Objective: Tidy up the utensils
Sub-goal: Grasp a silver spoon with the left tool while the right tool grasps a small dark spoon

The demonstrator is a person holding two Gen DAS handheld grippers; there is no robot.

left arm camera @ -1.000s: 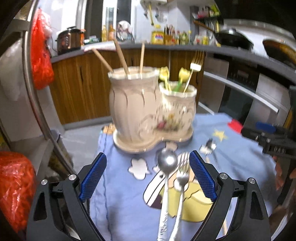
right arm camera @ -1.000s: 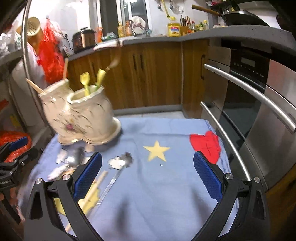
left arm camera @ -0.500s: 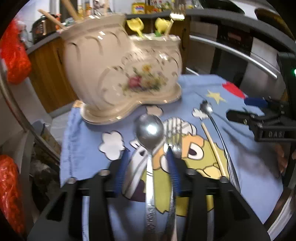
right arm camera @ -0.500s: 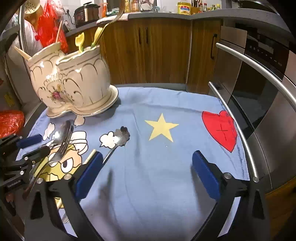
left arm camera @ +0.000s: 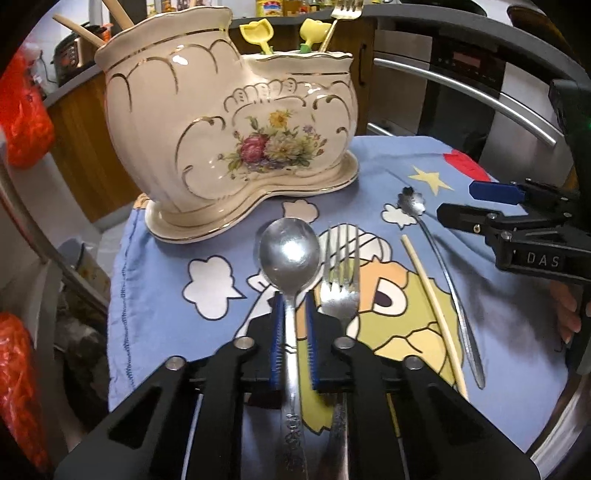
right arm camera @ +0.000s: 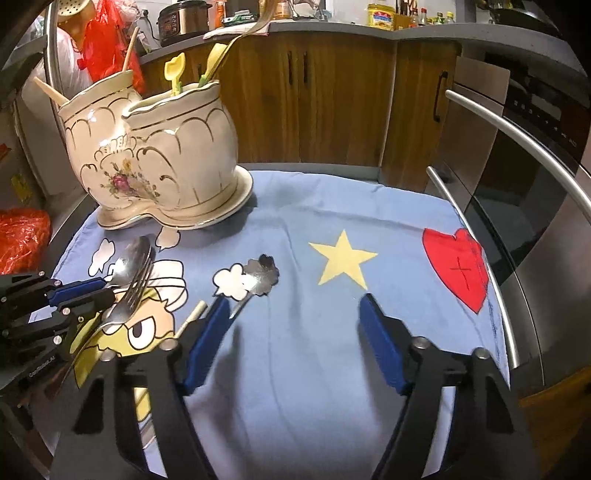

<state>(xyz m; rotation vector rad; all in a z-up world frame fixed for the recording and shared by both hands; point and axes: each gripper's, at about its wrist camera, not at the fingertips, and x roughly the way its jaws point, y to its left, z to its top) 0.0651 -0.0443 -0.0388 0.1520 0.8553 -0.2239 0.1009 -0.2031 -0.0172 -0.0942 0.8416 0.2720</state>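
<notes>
Clamping the neck of a polished steel spoon [left arm camera: 289,254], the left gripper [left arm camera: 293,314] has its ribbed blue pads [left arm camera: 277,339] pressed in on either side of the slim handle, just below the round, mirror-bright bowl. The embossed handle end runs back between the black finger arms. A steel fork [left arm camera: 341,273] lies just beside the spoon on its right, tines pointing away, its handle passing under the right-hand finger; whether it touches the pad cannot be told.

The right gripper [right arm camera: 291,306] hangs low over the cloth with its blue pads [right arm camera: 380,343] spread wide, nothing between them; its left pad sits just by the stem of a thin flower-bowled spoon [right arm camera: 263,275].

That flower-shaped spoon lies flat on the cloth to the right of the fork, its long narrow stem curving toward the near edge, and a pale wooden chopstick [left arm camera: 432,306] lies alongside it, between it and the fork.

All of this rests on a soft blue tablecloth [right arm camera: 325,206] printed with a yellow cartoon face, white clouds, a yellow star and a red heart.

Beyond the spoon stands a glossy cream ceramic utensil holder [left arm camera: 229,122], two scalloped, gold-trimmed pots joined on one curved base, painted with flowers. The taller left pot holds wooden chopsticks [left arm camera: 88,33]; the lower right one holds two yellow plastic tulip-headed utensils [left arm camera: 255,35] and a gold fork [left arm camera: 343,11]
</notes>
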